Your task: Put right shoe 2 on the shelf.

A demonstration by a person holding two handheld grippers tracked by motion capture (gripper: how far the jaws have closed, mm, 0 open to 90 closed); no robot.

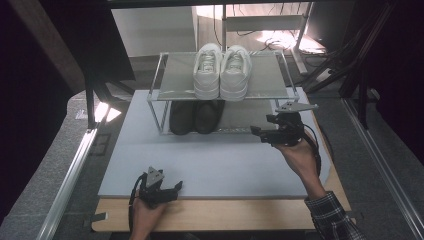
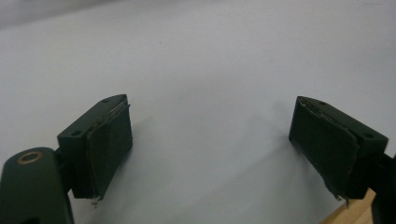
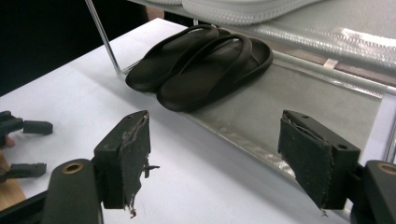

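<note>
Your right tool (image 1: pixel 261 135) hangs just in front of the lower tier of the two-tier metal shoe rack (image 1: pixel 280 92), its jaws apart with nothing between them. Ahead of it in the right gripper view, the pair of black rubber slide sandals (image 3: pixel 201 65) lies side by side on the rack's lower shelf, toward its left end. The pair of white lace-up sneakers (image 1: pixel 221 70) stands on the top shelf, directly above the sandals. Your left tool (image 1: pixel 176 188) rests low at the near edge of the pale grey mat (image 1: pixel 215 165) covering the wooden table (image 1: pixel 225 215), jaws wide apart and holding nothing, well apart from the rack.
</note>
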